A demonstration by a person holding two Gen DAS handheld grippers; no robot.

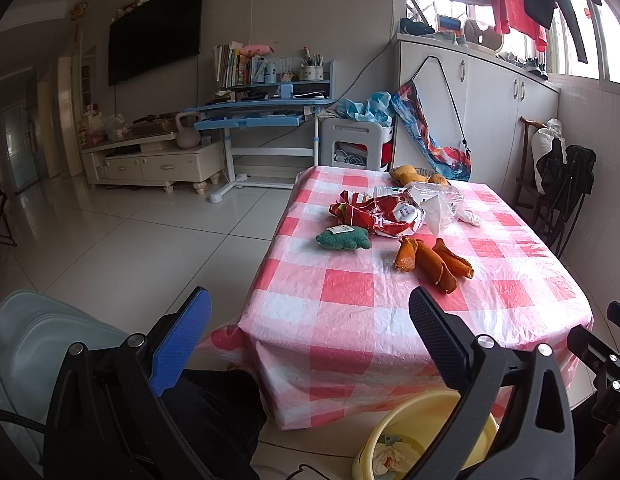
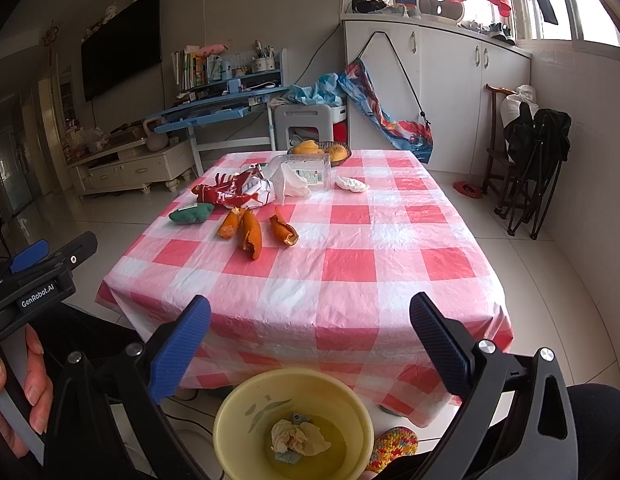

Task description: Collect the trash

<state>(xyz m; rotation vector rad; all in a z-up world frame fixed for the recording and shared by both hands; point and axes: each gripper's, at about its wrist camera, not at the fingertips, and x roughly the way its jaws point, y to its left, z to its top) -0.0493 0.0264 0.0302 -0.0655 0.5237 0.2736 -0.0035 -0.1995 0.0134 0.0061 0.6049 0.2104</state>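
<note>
Item: three curled orange peels on the red-and-white checked tablecloth, lying lengthwise away from us, ahead-left of our right gripper. Both it and our left gripper gape empty (yellow plastic basin waits below).

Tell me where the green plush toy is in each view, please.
Left wrist view: the green plush toy lies centre, on the table's left side, left of the orange peels.
Right wrist view: the toy lies upper left, near the table's left edge.
Shared landmark: the red snack bag just behind it.
</note>
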